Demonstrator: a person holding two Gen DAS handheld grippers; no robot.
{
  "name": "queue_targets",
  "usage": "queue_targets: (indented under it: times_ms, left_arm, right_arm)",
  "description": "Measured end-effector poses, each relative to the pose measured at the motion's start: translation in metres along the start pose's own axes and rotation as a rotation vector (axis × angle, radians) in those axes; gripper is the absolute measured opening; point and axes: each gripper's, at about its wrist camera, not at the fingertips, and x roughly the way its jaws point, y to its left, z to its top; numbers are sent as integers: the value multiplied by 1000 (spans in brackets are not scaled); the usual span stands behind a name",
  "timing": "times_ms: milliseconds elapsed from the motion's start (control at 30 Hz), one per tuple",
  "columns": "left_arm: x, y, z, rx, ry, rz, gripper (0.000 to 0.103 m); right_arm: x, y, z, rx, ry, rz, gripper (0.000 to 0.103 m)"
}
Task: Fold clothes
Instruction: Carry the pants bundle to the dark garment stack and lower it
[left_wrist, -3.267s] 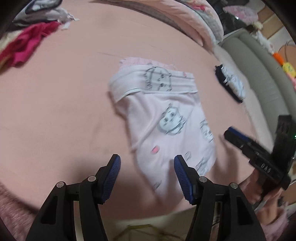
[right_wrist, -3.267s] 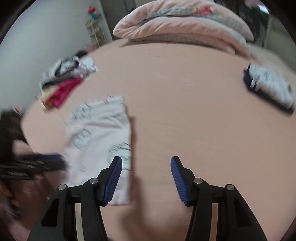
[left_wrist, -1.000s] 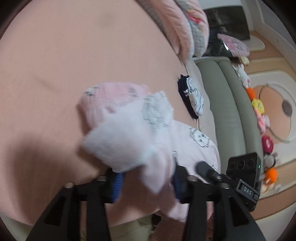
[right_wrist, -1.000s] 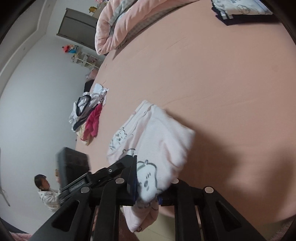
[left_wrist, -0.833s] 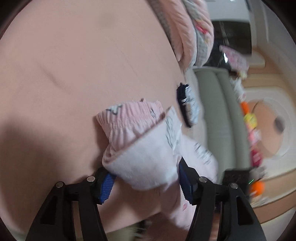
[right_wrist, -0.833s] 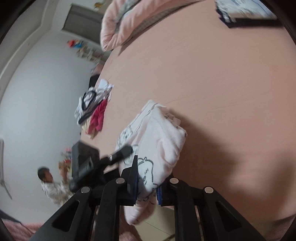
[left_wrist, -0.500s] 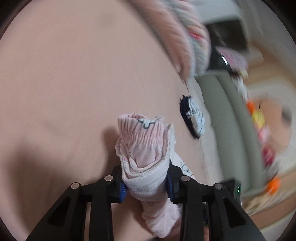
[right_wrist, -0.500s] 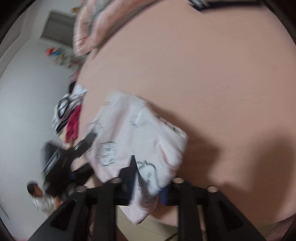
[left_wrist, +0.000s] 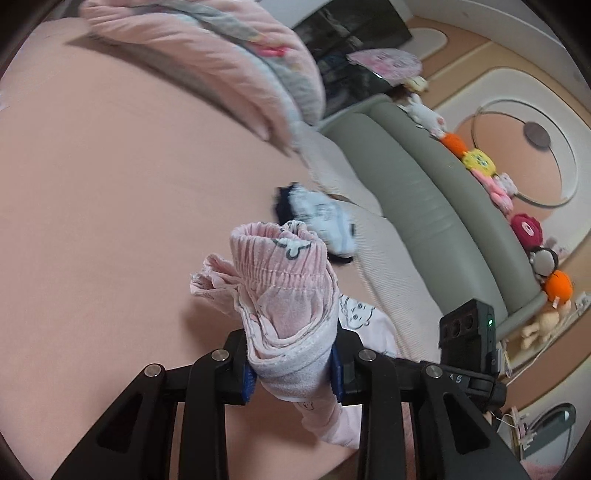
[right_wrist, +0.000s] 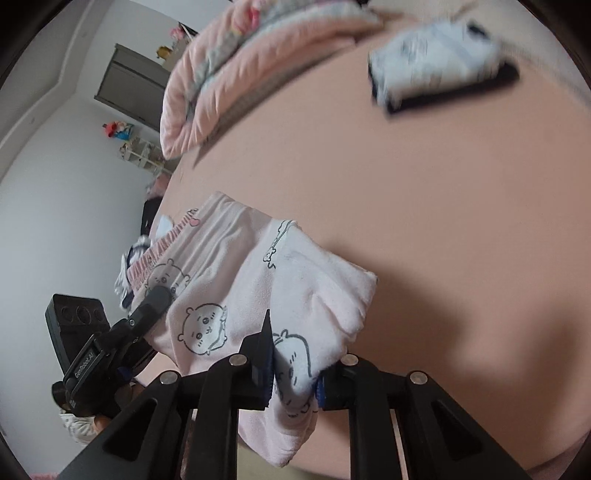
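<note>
Soft pink knit, printed with little cartoon animals: that is what you have bunched in your left gripper (left_wrist: 291, 373), and it will behave as light cloth does, limp, easily creased, and ready to slide out of its fold if you let one side go slack. In the left wrist view the pink garment (left_wrist: 284, 291) stands up directly ahead of the pads, its gathered elastic waistband rolled over at the top, and a loose end hangs below the jaws. Those jaws are clamped on the thick bundle, several layers deep. Beyond the gripper lies the pink bed (left_wrist: 110, 177), with a dark-and-white folded garment (left_wrist: 317, 218) further ahead and to the right, near the bed's edge. Your other gripper's body shows low on the right.

In the right wrist view the right gripper (right_wrist: 293, 373) has just been closing, and its pads pinch a folded corner of the same pink garment (right_wrist: 280, 291). The cloth spreads flat ahead and to the left of the jaws, reaching across to the left gripper (right_wrist: 155, 295). The folded garment (right_wrist: 443, 85) lies far ahead, to the right.

Judging from this, you are carrying a part-folded piece between both hands. Keep your hold on the thick, doubled edges, waistband on one side and folded corner on the other; a single layer would stretch and drag.
</note>
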Motion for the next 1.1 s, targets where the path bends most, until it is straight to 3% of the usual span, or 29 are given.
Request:
queue_targets:
  times_ms: [133,300,467,633,733,800,867,933,1000,1033,1100]
  left_arm:
    - [53,-42,28,73,-2,-13,27]
    - [118,-71,68,73,-30,-11,27]
    - [172,-77,101,-32,-113,-49,27]
    - [226,-59,108,-189,-162,-102,28]
    - [252,-47,96,-182,-190,-36,28]
    - [265,-33,91,-218,-120,-7,29]
    - [271,-21,88,-251,-51,-9,31]
    - [257,-22,91,-222,-3,1,35]
    - [238,-30,92,-147,6,65,39]
    - [221,-36,93,-99,-23,144,39]
    - [195,-50,100,-10,-118,271,39]
  right_arm:
    - [-28,-22,53,-11,-31,-76,15]
    - [-38,-45,138,-46,-25,-168,15]
    - [-38,-53,220,-98,-55,-237,15]
    - [-31,-69,286,-133,-92,-267,15]
    - [-15,-89,312,-128,-101,-262,15]
    - [7,-107,315,-122,-90,-266,16]
    - [37,-132,310,-97,-35,-338,21]
    - [40,-150,302,-62,-65,-319,37]
    - [19,-161,299,-4,-142,-231,45]
    - [8,-165,300,28,-170,-214,49]
    - [-18,-166,300,78,-239,-270,49]
